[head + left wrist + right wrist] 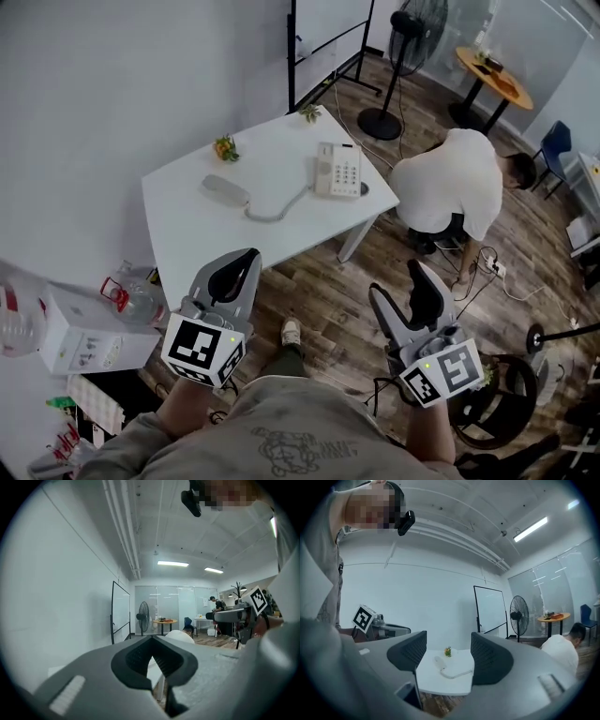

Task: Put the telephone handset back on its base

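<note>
white table: the landmark. telephone handset: lies flat on the table's middle, off its cradle, well apart from the base. base: near the table's right corner, keypad up. coiled cord: joins the two across the table. left gripper: just before the table's near edge, jaws pressed together on nothing. right gripper: beyond the table's near right corner, jaws spread, empty.

White walls and wood-plank floor; a white table stands near the wall, with whiteboard, pedestal fan and round wooden table beyond, ceiling strip lights lit.
</note>
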Motion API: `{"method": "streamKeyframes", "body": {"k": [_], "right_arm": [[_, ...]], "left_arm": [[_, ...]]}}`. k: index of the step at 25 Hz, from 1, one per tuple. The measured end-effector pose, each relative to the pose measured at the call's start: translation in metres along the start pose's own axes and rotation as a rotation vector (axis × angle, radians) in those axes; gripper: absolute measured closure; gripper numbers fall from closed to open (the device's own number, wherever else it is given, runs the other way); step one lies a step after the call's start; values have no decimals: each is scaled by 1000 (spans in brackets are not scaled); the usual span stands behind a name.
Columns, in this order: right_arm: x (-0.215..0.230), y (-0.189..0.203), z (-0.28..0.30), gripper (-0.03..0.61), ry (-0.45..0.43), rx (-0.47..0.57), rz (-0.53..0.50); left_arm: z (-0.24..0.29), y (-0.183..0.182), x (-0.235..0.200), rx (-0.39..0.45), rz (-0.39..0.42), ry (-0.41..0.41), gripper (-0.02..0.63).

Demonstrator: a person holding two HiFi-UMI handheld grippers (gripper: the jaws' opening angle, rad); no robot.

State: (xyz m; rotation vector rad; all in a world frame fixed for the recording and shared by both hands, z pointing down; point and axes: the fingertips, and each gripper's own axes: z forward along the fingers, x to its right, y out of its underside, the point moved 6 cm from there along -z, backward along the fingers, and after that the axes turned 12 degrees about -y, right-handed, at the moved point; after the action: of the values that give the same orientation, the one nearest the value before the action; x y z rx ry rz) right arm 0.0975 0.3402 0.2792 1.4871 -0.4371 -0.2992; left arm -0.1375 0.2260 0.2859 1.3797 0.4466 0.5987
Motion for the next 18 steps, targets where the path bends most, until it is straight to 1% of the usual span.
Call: {"method": "streamKeyframes", "body": {"k": [2,9,13,18], "right_arm": [[18,-5,30,268,-7,-6,2],[70,-19,122,267,-30,-19,1],[88,-21,157,265,-32,-23,-4],[99,-21,184,262,-49,-49,-6]], "left_arm": [[28,-3,-18,-15,-21,5,614],[110,-14,-74,-15,9,7,614],[139,-15,-99,-22,9,-1,614],[158,-12,-120,-19,-2,-15,614]]}}
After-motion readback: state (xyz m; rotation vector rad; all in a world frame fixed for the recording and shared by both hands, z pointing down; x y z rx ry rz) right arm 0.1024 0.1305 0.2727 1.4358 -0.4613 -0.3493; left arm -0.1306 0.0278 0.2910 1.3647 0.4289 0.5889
